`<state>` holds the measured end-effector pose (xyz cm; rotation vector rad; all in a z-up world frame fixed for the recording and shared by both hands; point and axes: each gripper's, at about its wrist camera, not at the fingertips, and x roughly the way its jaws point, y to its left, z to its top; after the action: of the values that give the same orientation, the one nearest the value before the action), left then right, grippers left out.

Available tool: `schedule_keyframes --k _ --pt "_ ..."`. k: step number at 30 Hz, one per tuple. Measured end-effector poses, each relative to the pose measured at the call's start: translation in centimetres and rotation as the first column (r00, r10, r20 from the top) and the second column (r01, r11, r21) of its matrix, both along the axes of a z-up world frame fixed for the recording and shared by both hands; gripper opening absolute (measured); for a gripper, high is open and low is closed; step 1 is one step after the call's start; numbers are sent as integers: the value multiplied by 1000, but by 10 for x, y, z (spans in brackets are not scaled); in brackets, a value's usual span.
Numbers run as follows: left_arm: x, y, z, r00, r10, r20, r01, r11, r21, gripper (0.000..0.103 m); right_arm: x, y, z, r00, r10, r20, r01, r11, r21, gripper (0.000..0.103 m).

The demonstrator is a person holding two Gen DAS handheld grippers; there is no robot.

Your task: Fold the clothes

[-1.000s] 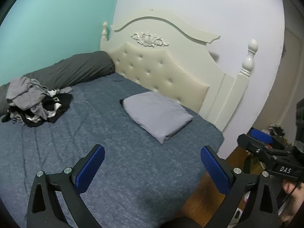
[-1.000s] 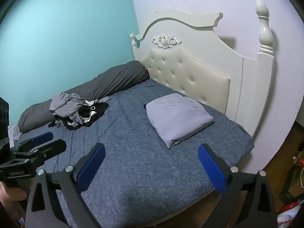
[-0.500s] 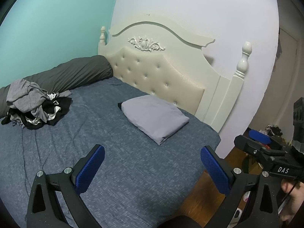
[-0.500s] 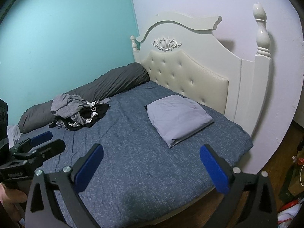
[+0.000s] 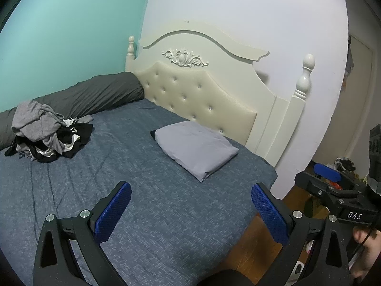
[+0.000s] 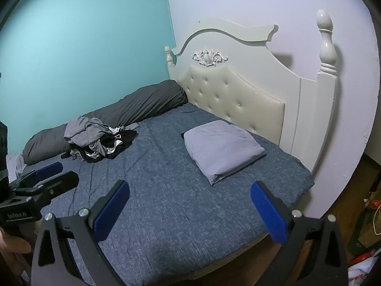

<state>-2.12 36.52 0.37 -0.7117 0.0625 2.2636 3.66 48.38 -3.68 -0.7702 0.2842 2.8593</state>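
A heap of grey, black and white clothes (image 5: pixel 45 133) lies unfolded at the far left of the blue bed (image 5: pixel 154 202), beside a long dark grey bolster (image 5: pixel 90 95). It also shows in the right wrist view (image 6: pixel 97 140). My left gripper (image 5: pixel 190 209) is open and empty, held above the near part of the bed, well short of the heap. My right gripper (image 6: pixel 189 211) is open and empty too, over the bed's near edge. Each gripper shows at the edge of the other's view, the right one (image 5: pixel 333 190) and the left one (image 6: pixel 40 186).
A pale lilac pillow (image 5: pixel 197 147) lies near the cream tufted headboard (image 5: pixel 202 95). The bed meets the teal wall on the left. Wooden floor (image 5: pixel 262 238) and clutter (image 6: pixel 366 228) lie off the bed's right edge.
Both grippers have drawn back and tilted a little, so the bed and headboard look slightly farther and lower. Both stay open. The clothes and pillow have not moved.
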Motion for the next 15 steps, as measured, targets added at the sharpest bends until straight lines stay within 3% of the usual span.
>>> schedule_keyframes --k 15 --pt "3 -6 -1 1000 14 -13 -15 1000 -14 103 7 0 -3 1000 -11 -3 11 1000 1 102"
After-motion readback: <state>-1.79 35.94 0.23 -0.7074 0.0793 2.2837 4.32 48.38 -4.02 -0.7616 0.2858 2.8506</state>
